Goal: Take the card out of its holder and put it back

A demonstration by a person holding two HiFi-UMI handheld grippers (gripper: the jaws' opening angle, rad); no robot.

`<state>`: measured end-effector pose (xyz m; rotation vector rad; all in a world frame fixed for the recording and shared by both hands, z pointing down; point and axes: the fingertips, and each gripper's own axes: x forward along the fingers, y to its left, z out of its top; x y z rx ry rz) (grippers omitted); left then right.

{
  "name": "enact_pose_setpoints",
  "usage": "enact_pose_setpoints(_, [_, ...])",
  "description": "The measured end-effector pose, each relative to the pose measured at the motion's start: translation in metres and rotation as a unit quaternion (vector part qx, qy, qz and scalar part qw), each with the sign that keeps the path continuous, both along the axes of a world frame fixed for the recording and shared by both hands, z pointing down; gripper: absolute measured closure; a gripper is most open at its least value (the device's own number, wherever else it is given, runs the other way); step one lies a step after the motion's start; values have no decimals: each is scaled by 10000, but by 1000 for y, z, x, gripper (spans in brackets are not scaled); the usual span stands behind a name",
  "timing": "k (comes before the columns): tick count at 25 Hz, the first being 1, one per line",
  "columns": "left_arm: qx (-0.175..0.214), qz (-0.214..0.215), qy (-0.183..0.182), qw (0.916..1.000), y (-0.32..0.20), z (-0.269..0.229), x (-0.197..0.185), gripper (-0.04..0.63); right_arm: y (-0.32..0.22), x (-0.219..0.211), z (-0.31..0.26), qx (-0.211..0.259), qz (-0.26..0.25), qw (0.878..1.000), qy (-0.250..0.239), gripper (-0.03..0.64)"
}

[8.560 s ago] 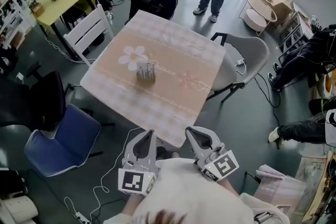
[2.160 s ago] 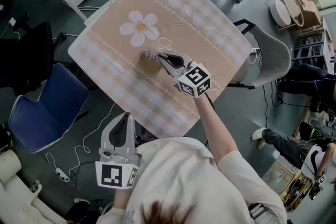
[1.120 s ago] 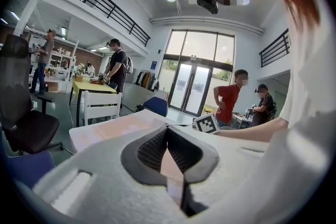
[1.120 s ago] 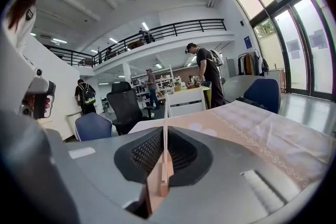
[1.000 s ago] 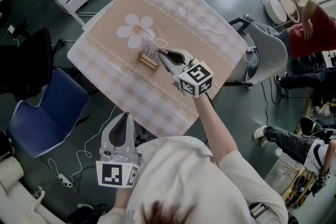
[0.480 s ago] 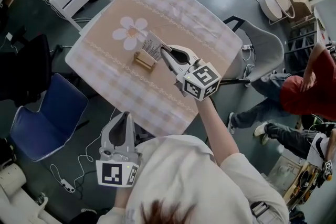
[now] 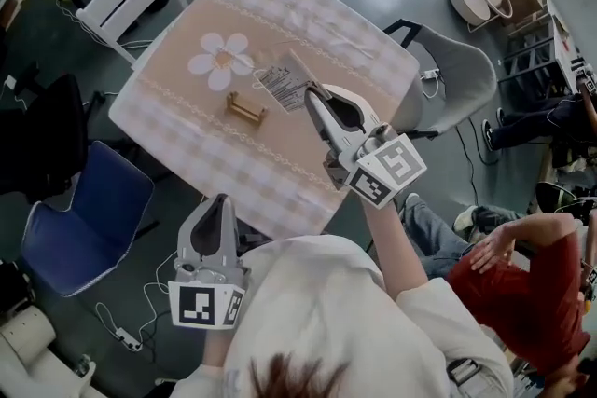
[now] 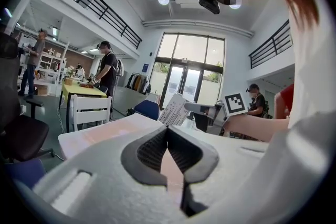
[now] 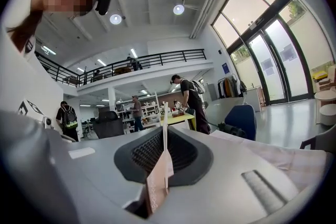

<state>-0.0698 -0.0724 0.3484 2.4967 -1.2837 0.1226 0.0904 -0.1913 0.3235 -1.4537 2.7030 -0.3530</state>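
The right gripper, jaws clamped on one edge of the card, holds it above the table, clear of the empty holder; light, thin and probably bendy, the card suits a firm edge pinch, while the left gripper is closed on nothing.

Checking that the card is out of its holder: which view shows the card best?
Head view: the card, face showing, sits in the right gripper, clear of the holder. The right gripper view shows only its edge between the jaws; the left gripper view shows it small, distant.
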Motion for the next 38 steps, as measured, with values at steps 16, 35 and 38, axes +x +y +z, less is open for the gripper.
enact_pose_setpoints(16, [157,-98,-105,9998,-1,-7,-13,595,81,31,-35,406,390,9982,228,598])
enact_pose_setpoints(35, [324,-70,-292,9990,9,-8,-29,595,174,17,25,-309,495,9983,65,598])
enact_pose_setpoints(38, [307,3,-255,9992,13,-6,-27,595,181,19,26,-335,659,9972,86,598])
